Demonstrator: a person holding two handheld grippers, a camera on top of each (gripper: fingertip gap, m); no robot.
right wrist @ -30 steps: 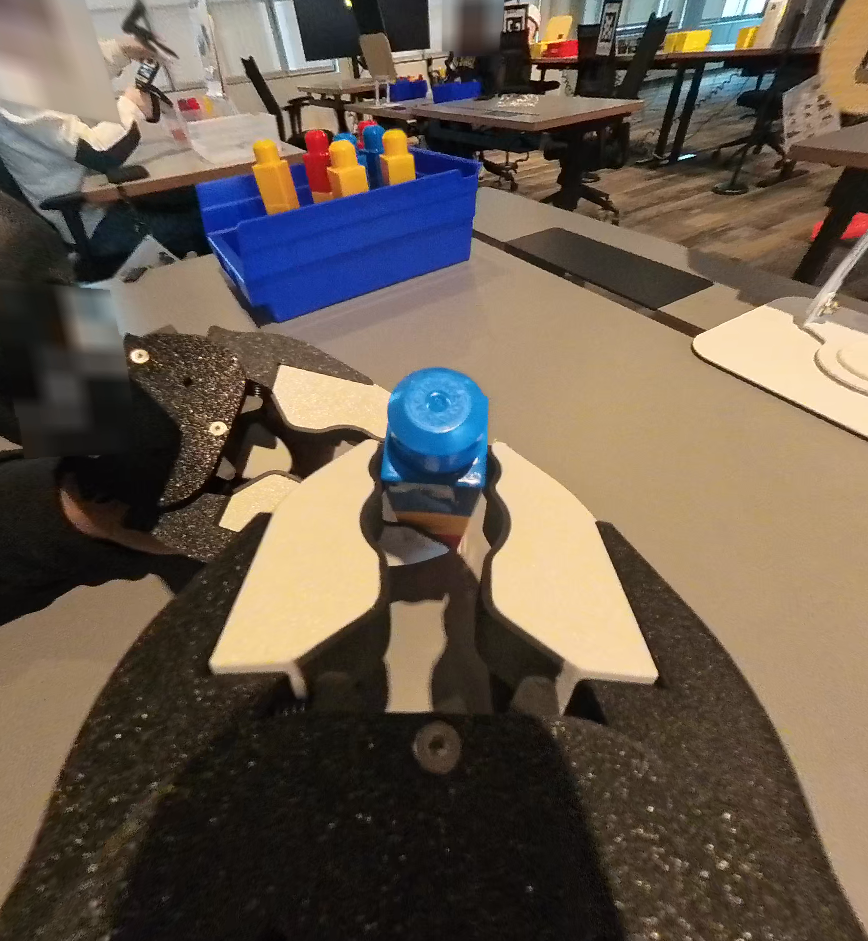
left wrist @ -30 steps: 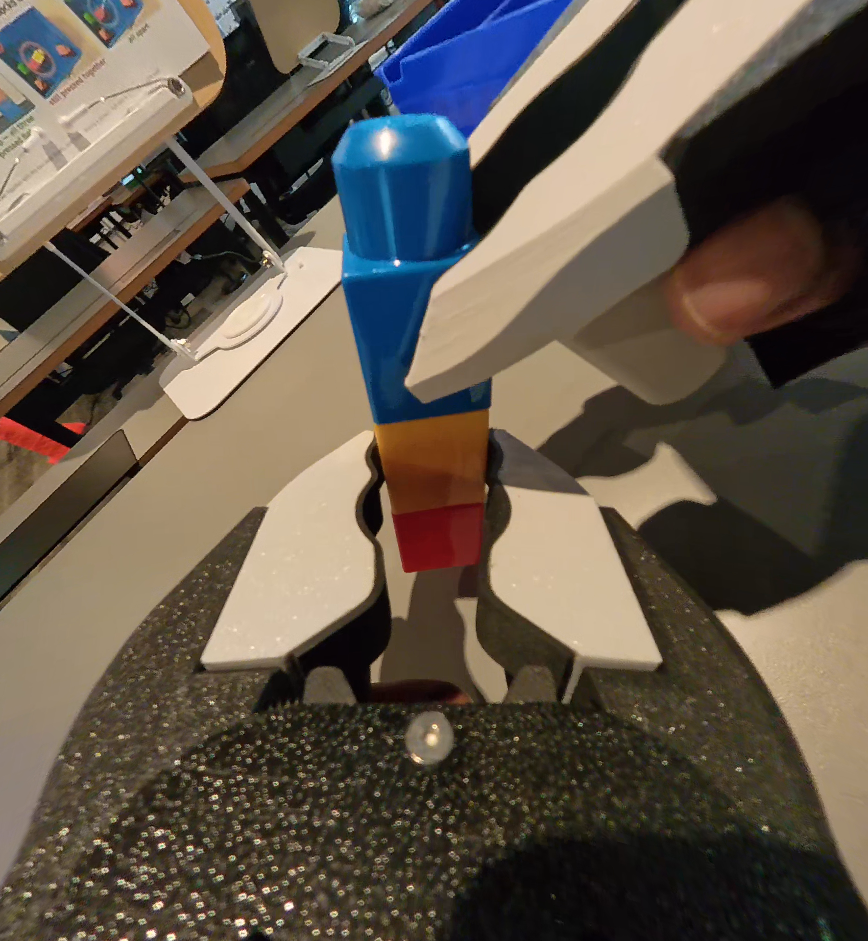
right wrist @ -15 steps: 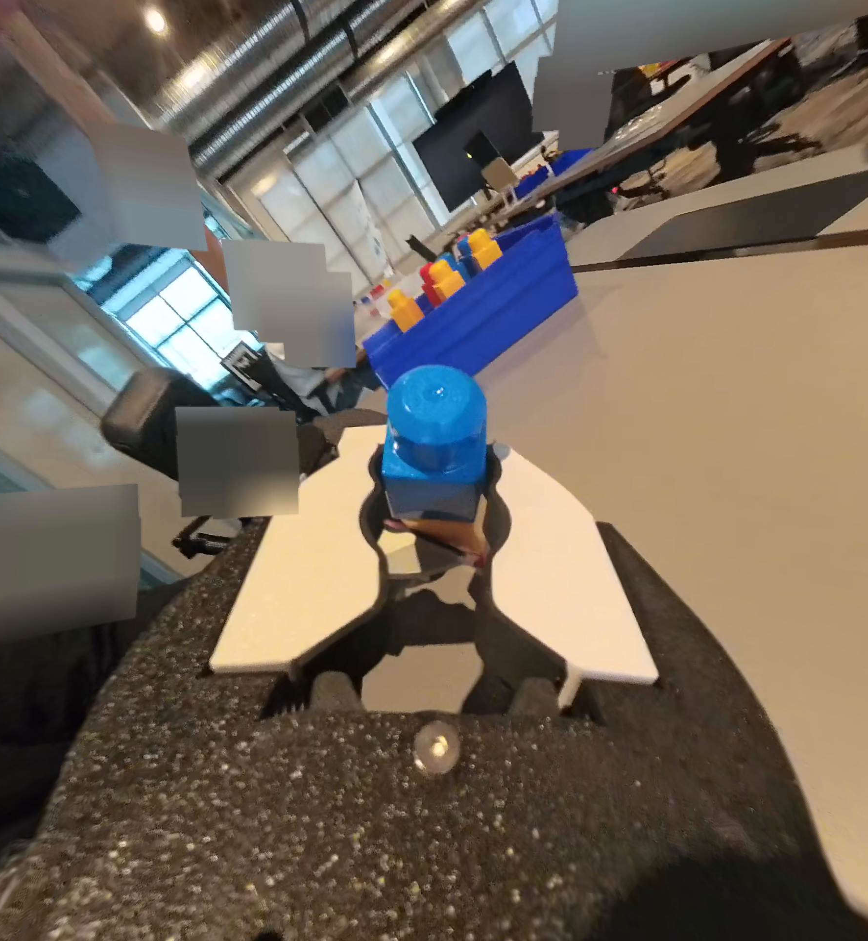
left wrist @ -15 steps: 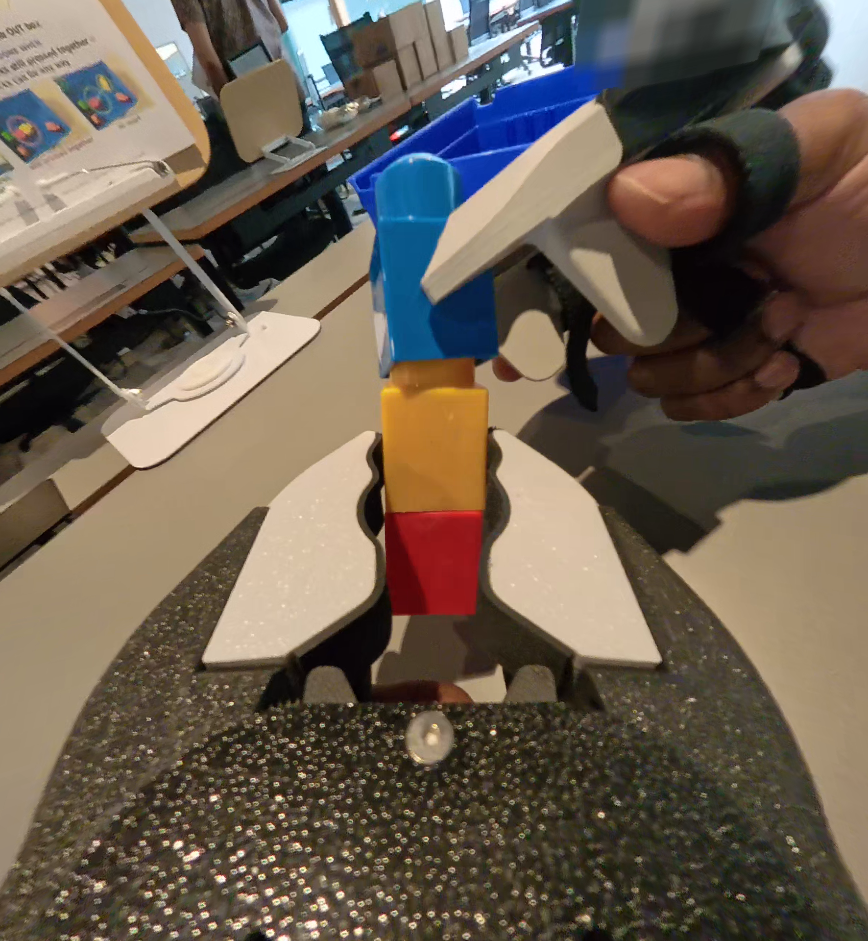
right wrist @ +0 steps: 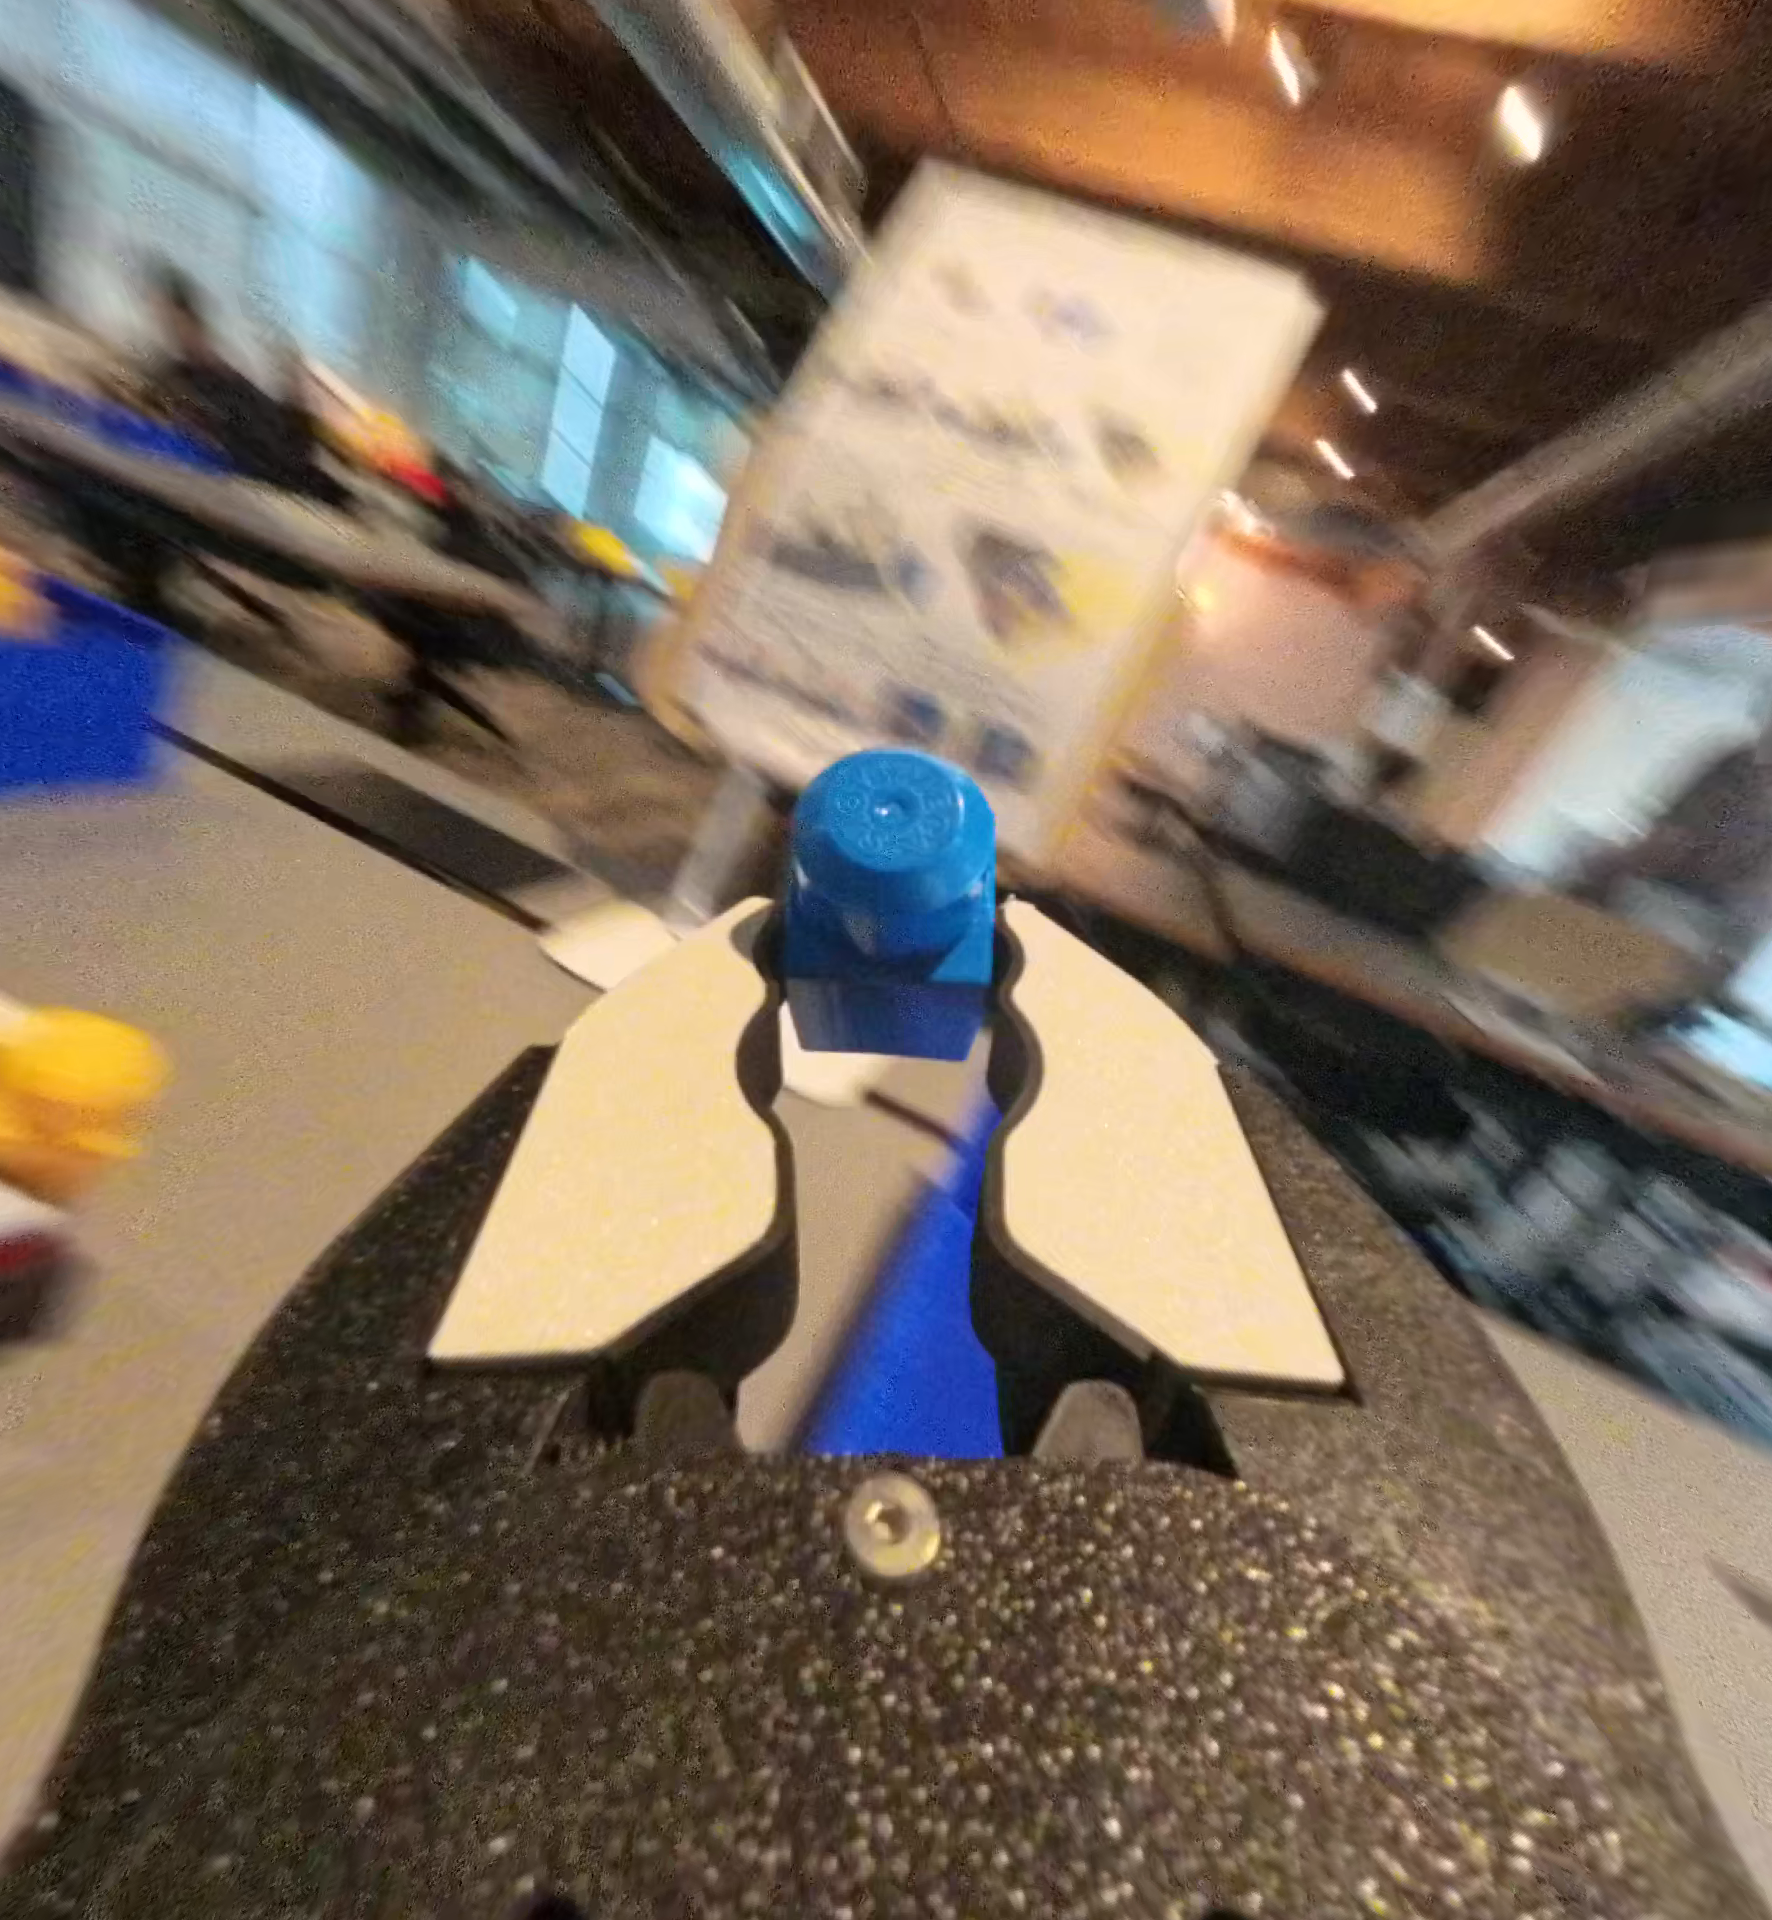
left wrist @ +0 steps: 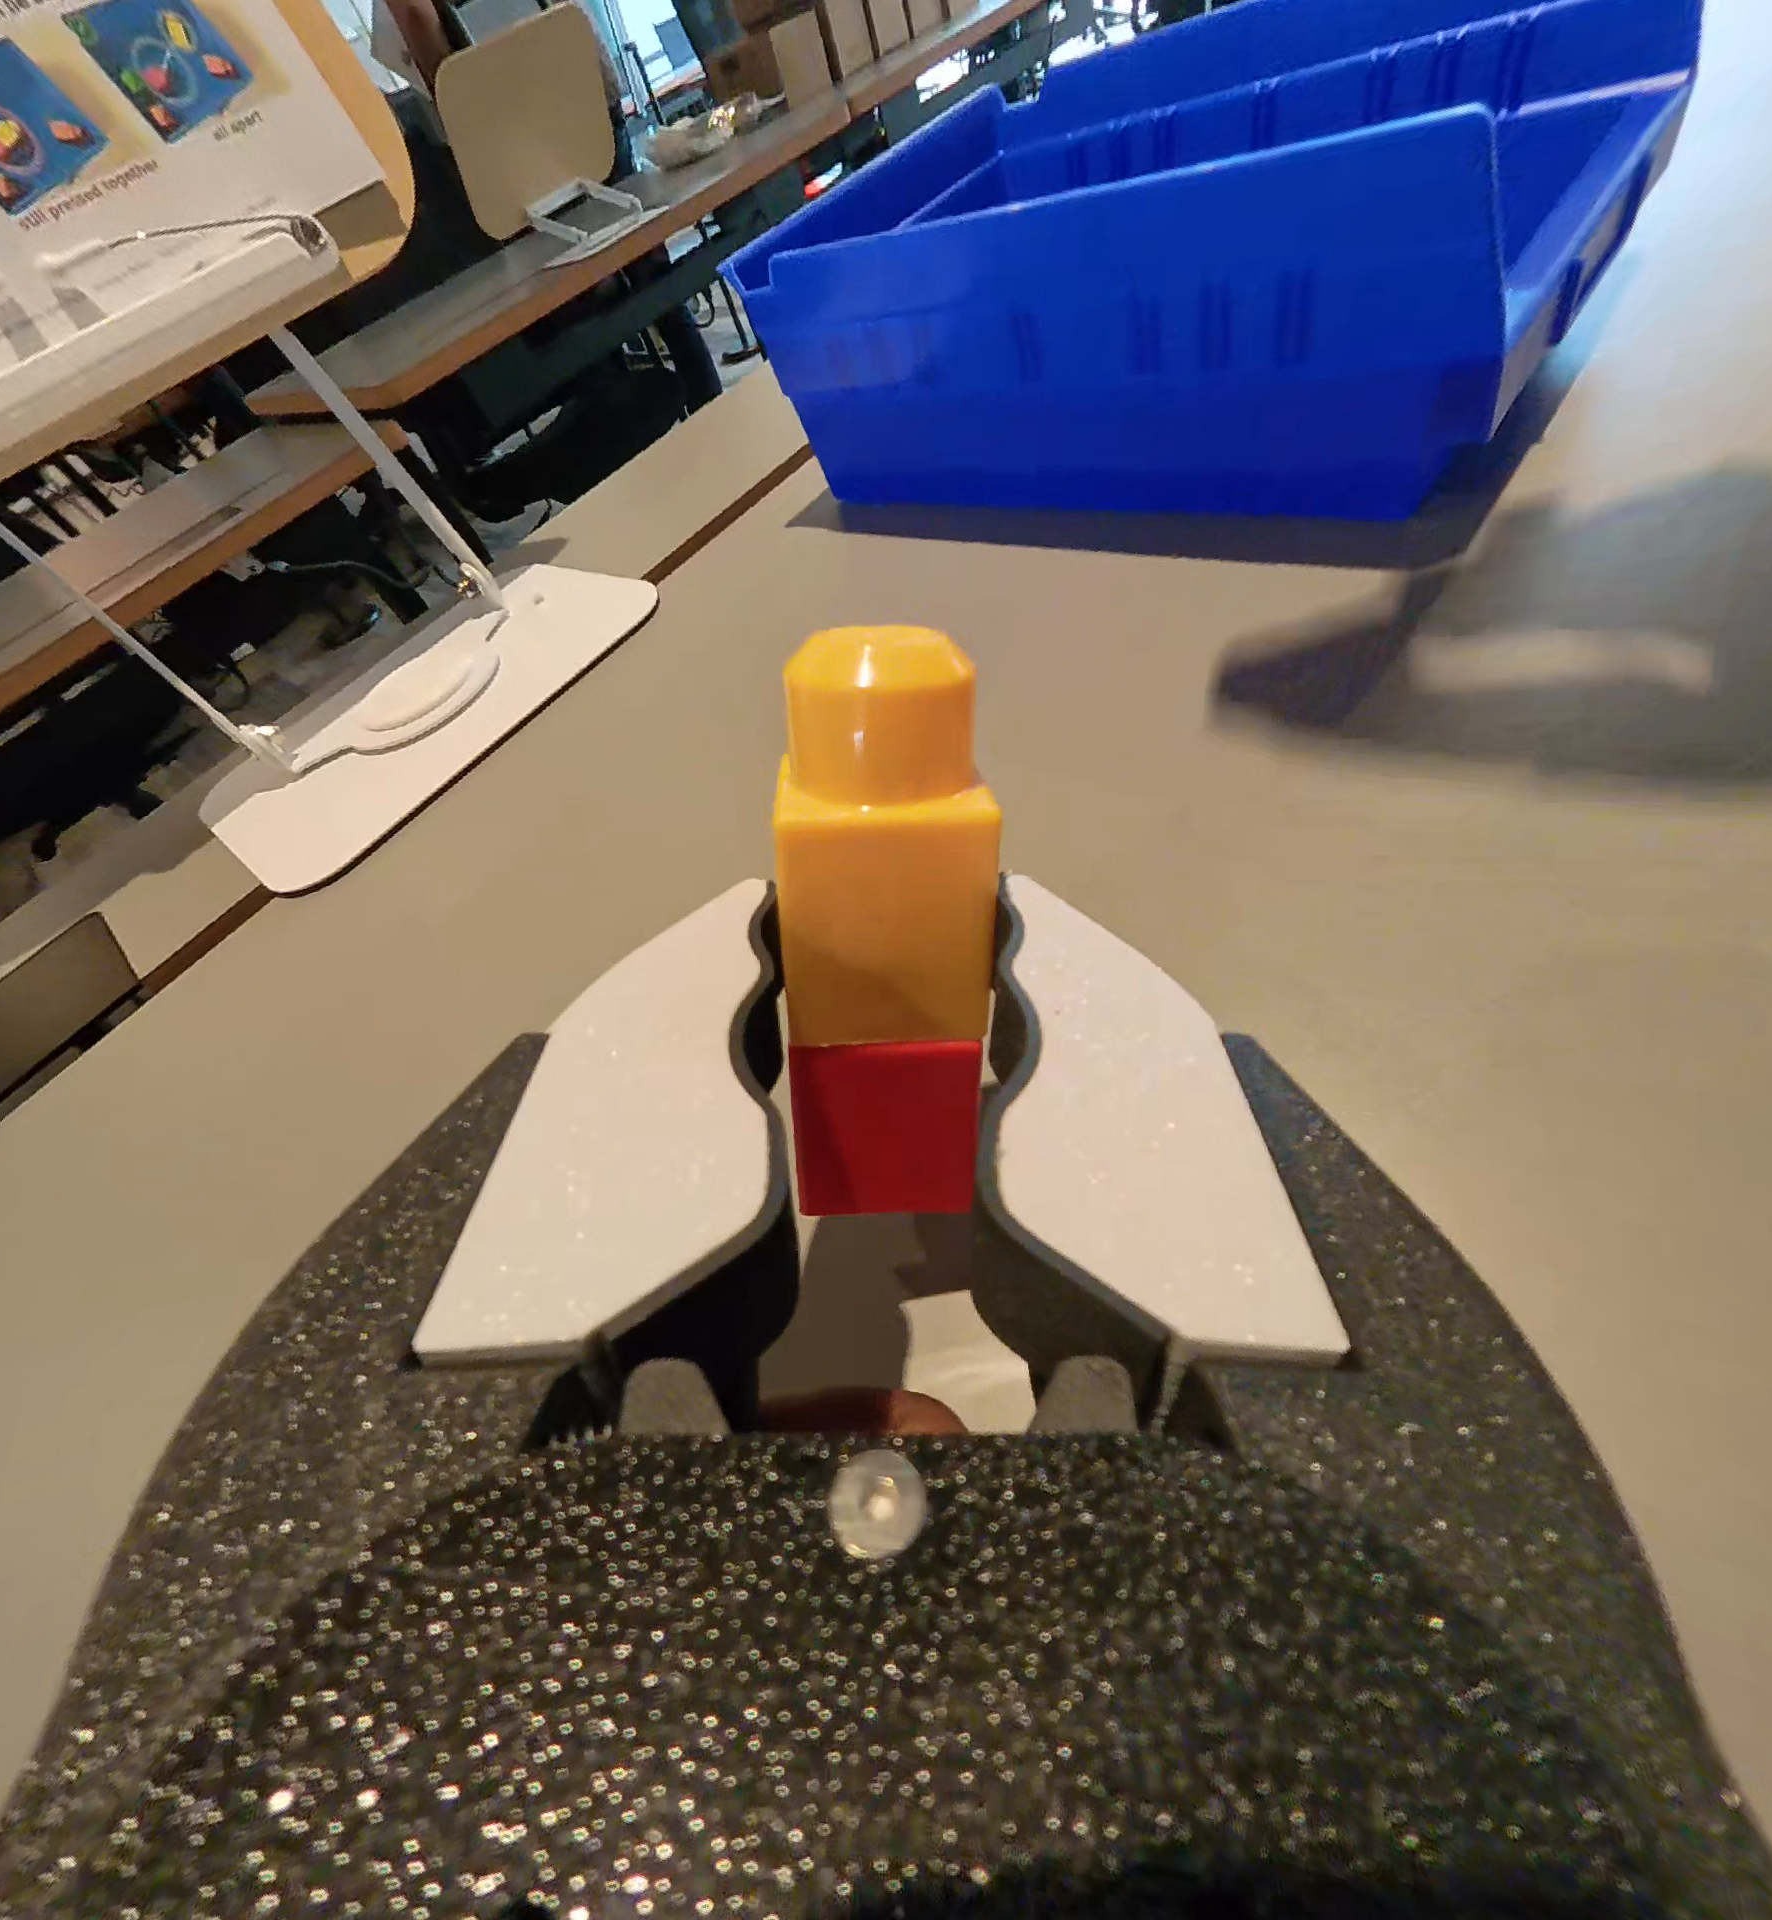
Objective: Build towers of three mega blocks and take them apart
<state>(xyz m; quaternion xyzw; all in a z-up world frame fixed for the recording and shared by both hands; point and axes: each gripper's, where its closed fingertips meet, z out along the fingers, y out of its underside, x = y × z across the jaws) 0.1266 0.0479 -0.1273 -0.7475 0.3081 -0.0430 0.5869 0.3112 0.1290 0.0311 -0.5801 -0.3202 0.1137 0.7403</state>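
- Blue block (right wrist: 887,914): clamped between the jaws of the right gripper (right wrist: 887,971), stud up, held clear of the grey table (right wrist: 269,997). No other block is attached beneath it.
- Yellow block (left wrist: 887,904): stacked on the red block (left wrist: 884,1127); the pair is held upright above the table.
- Left gripper (left wrist: 887,977): jaws closed on the yellow block's sides, near the joint with the red block.
- Blue bin (left wrist: 1225,301): located on the table, well beyond the left gripper.
- White stand (left wrist: 425,717): located at left of the bin.
- Right wrist view: background heavily blurred; detail cannot be resolved.
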